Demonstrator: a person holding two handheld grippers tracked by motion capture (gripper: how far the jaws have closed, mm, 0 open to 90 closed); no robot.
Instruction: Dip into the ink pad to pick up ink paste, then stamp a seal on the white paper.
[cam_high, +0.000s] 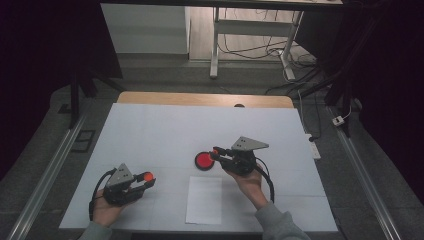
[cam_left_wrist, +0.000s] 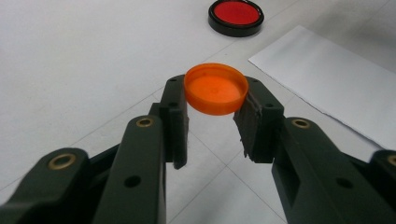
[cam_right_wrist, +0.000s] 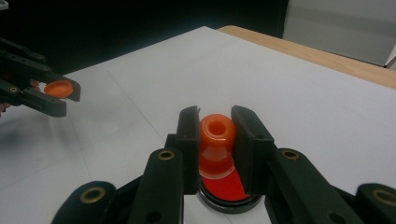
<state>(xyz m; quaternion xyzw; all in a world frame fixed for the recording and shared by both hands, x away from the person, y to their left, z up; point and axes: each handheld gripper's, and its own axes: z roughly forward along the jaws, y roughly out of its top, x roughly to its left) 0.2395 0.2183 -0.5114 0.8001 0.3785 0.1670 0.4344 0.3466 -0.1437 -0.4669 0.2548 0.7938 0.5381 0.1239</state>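
Note:
My left gripper (cam_left_wrist: 215, 100) is shut on a round orange cap (cam_left_wrist: 215, 88), pinched by its rim between the jaw tips and held above the white table. From above, this left gripper (cam_high: 144, 181) and its cap (cam_high: 148, 176) are at the front left. My right gripper (cam_right_wrist: 218, 122) is shut on a small orange bottle (cam_right_wrist: 217, 140) with an open mouth. It is held just over a black dish with a red inside (cam_right_wrist: 229, 192). In the high view the right gripper (cam_high: 216, 153) is at the dish's (cam_high: 203, 161) right edge.
A white sheet of paper (cam_high: 204, 200) lies near the front edge, between the two hands. The white table cover (cam_high: 165, 130) has a wooden edge (cam_high: 200, 98) at the back. Beyond it stand a desk frame and loose cables on the floor.

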